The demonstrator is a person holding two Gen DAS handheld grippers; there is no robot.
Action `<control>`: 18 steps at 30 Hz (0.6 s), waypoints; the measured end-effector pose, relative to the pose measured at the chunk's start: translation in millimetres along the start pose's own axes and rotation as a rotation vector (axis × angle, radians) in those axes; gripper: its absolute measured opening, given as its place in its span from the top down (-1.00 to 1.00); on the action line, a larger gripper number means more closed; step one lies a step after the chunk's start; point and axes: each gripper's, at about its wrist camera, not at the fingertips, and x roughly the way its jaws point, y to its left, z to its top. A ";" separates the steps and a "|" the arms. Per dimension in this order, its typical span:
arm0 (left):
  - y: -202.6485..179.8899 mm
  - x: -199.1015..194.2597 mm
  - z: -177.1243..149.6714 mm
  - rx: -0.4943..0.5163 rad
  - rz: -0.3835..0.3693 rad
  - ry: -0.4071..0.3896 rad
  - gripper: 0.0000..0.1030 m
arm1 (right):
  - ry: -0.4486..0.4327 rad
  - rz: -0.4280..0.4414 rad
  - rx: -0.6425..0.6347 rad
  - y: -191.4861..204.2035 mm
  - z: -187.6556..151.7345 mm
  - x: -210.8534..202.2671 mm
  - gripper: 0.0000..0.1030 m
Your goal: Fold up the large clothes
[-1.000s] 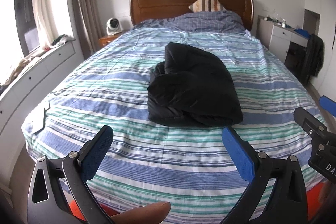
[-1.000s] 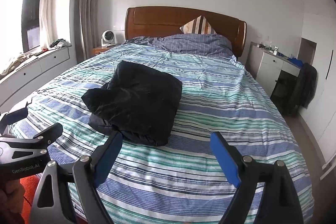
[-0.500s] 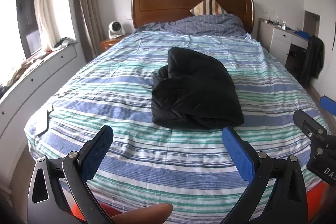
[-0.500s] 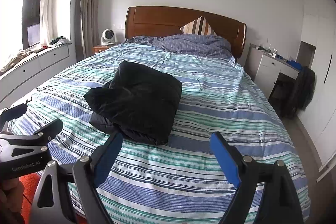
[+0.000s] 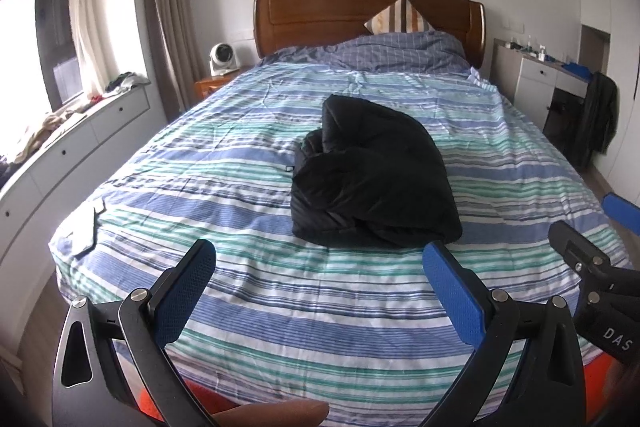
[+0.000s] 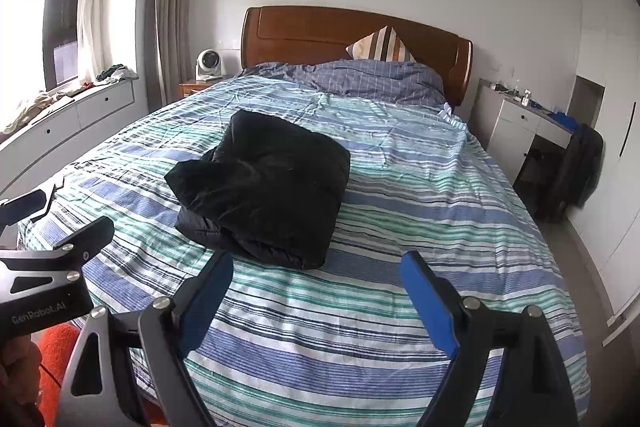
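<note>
Both tongs pulled back from folded jacket, wide apart, empty; labels "DAS", "GenRobot.AI".

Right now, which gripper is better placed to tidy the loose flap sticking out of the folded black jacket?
Probably the left gripper. The black jacket shows its loose flap on the left side, nearer that gripper. The right gripper, also open, faces the tidy right edge. Neither touches the jacket.

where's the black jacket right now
The black jacket lies folded in a bundle on the striped bedspread mid-bed, ahead of both open grippers and touching neither; in the right wrist view it sits left of centre.
</note>
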 end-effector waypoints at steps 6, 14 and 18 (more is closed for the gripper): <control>-2.5 1.6 1.6 0.005 -0.002 0.003 -0.99 | 0.007 -0.010 0.014 -8.2 -1.2 2.5 -0.70; -3.9 7.0 0.1 0.008 -0.012 0.020 -0.99 | 0.020 -0.018 0.025 -13.4 -3.5 6.3 -0.70; -2.4 5.8 -1.0 -0.013 -0.026 0.014 -0.99 | 0.021 -0.017 0.024 -13.8 -3.4 6.7 -0.70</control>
